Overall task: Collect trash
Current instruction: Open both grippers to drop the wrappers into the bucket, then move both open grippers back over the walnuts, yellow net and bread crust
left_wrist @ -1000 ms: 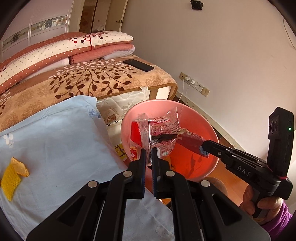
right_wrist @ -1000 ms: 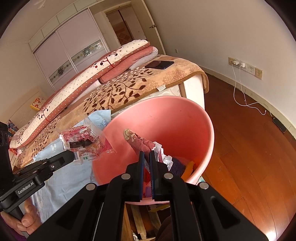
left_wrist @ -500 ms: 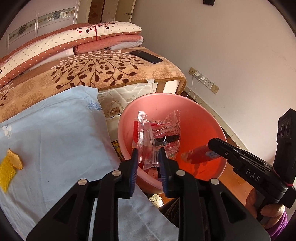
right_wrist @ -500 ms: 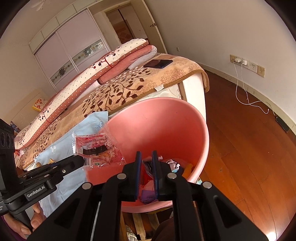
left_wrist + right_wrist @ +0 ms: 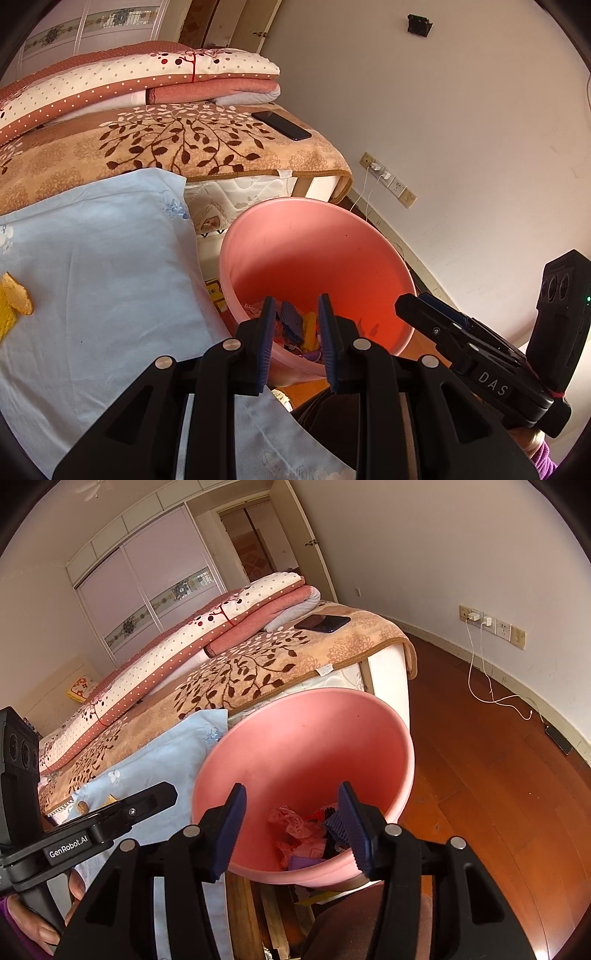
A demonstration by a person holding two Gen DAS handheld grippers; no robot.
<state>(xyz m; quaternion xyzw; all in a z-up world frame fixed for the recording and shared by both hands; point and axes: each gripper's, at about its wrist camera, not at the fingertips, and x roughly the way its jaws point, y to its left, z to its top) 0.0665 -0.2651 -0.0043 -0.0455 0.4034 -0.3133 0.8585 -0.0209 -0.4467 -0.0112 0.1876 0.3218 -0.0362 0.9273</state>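
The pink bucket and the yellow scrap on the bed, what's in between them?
Only bare light-blue cloth lies between the pink bucket and the yellow scrap, seen in the left wrist view.

Right gripper point(image 5: 291, 825) over the near rim of the pink basin point(image 5: 306, 738), jaws have just been opening, now wide apart with nothing between the pads. Basin bottom holds trash point(image 5: 314, 834): crumpled pink wrapper, purple piece, dark ribbed bit. Left gripper point(image 5: 162, 797) at the left, tip just beside the basin's left rim over the blue sheet point(image 5: 159, 760), a hand point(image 5: 40, 926) on its handle; its jaw gap can't be read. Phone point(image 5: 322, 622) lies on the leaf-print blanket point(image 5: 258, 664). Charger cable point(image 5: 491, 686) runs from the wall socket onto the wood floor.
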